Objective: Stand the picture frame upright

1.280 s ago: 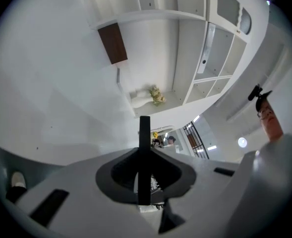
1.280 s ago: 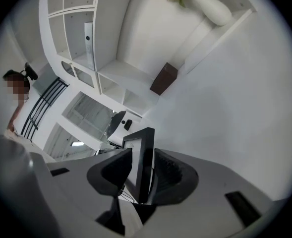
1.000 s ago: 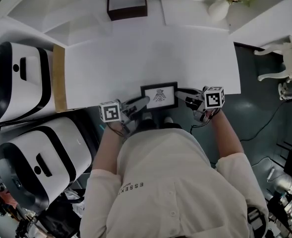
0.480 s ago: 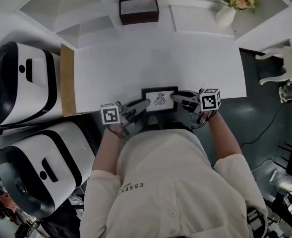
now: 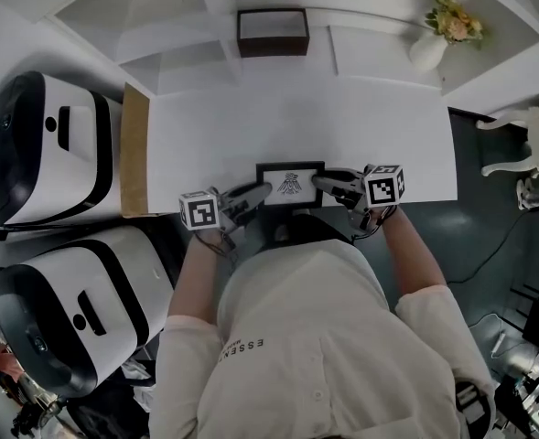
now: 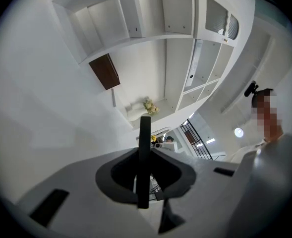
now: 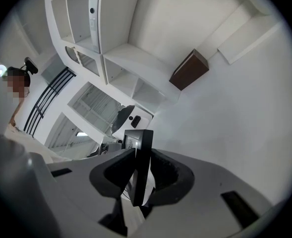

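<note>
The picture frame [image 5: 290, 184], black with a white print and a dark motif, is at the near edge of the white table [image 5: 342, 126], held from both sides. My left gripper [image 5: 258, 191] is shut on its left edge, seen as a thin dark bar [image 6: 145, 148] between the jaws of the left gripper [image 6: 145, 182]. My right gripper [image 5: 322, 182] grips the right edge; its jaws have just been closing, with the frame's side [image 7: 142, 162] between them. In the right gripper view the right gripper [image 7: 141, 182] holds the frame edge-on.
A dark brown box [image 5: 272, 32] sits on the white shelving behind the table, and a vase of flowers [image 5: 438, 37] at the back right. Two large white-and-black machines [image 5: 40, 144] [image 5: 77, 309] stand on the left beside a wooden strip [image 5: 134, 149]. A white chair [image 5: 534, 144] is at right.
Both grippers have carried the frame away from the person, from beyond the table's near edge to over it. The hold on both sides looks the same.
</note>
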Demonstrator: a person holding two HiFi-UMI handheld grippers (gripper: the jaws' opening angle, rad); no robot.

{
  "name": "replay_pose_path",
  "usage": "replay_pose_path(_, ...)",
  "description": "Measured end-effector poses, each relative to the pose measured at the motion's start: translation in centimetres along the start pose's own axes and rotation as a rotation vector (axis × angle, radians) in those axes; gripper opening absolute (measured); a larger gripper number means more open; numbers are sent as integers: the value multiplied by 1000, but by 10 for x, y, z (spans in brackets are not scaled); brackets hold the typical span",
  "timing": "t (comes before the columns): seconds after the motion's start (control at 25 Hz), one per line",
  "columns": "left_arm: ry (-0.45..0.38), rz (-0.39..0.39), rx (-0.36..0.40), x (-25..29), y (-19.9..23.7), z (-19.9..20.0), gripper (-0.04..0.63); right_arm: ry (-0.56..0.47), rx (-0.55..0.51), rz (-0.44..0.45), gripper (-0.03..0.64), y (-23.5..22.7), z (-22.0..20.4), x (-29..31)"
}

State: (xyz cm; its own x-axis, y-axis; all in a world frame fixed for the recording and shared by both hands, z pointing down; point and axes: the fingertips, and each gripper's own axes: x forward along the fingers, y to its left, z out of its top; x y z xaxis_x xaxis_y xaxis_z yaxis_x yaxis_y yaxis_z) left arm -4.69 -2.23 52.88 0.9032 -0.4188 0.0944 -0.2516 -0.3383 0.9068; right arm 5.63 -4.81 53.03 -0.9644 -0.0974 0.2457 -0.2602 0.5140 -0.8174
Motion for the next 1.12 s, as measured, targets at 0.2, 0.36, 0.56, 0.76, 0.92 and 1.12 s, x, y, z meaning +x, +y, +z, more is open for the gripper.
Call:
replay_pose_path(0.2, -24, 56, 53, 8, 6, 32, 69, 37, -24, 30, 101, -10, 34, 8)
replay_pose_path(0.36, -60, 81, 54, 13, 11, 59, 71, 38, -35, 66, 100, -15, 64, 15)
replay_pose_path(0.56, -86, 137, 82, 13, 25, 84, 72, 40, -53, 65, 97, -24, 89, 29)
replay_pose_path(0.76, -86, 151, 83, 5, 42, 106, 73, 40, -83, 11, 97, -30, 105, 50)
replay_pose_path(0.92, -50, 142, 134, -6, 54, 126, 74, 23, -100, -50, 97, -31, 115, 71)
replay_pose_path(1.12, -10, 144, 241, -20, 63, 154, 74, -11, -134, -124, 94, -32, 131, 94)
